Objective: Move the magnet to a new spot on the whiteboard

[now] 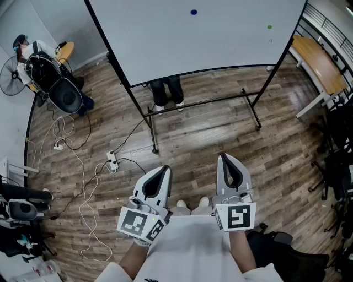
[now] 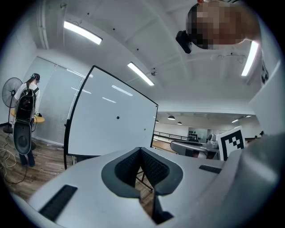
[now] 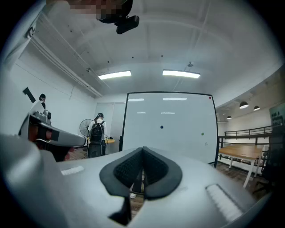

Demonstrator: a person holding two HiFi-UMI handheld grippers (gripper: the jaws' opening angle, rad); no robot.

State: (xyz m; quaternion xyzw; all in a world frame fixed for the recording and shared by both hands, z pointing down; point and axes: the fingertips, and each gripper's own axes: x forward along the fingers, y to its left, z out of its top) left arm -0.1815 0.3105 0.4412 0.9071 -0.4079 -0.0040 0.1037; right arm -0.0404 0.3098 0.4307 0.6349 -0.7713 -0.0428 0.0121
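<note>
The task is not yet begun, judging by how things lie: the magnet (image 1: 193, 12), a small round dark-blue dot, sits high on the whiteboard (image 1: 209, 44) at the top centre of the head view, well apart from both tools, and nothing touches it. The left tongs (image 1: 165, 168) and right tongs (image 1: 223, 157) are held level at the lower centre of that view, close to the person's body, each with its jaws together and nothing between them; the gripper views show the ribbed black pads meeting at the tip inside smooth grey shells. All of the work is left: the walk up to the board, the grip on the magnet, the pull off and the placing elsewhere. The board is a glossy white sheet that mirrors the ceiling lights, set in a thin black frame (image 1: 251, 104) on a wood-plank floor (image 1: 193, 143). A smaller green dot (image 1: 269, 26) sits to the right of the magnet.
</note>
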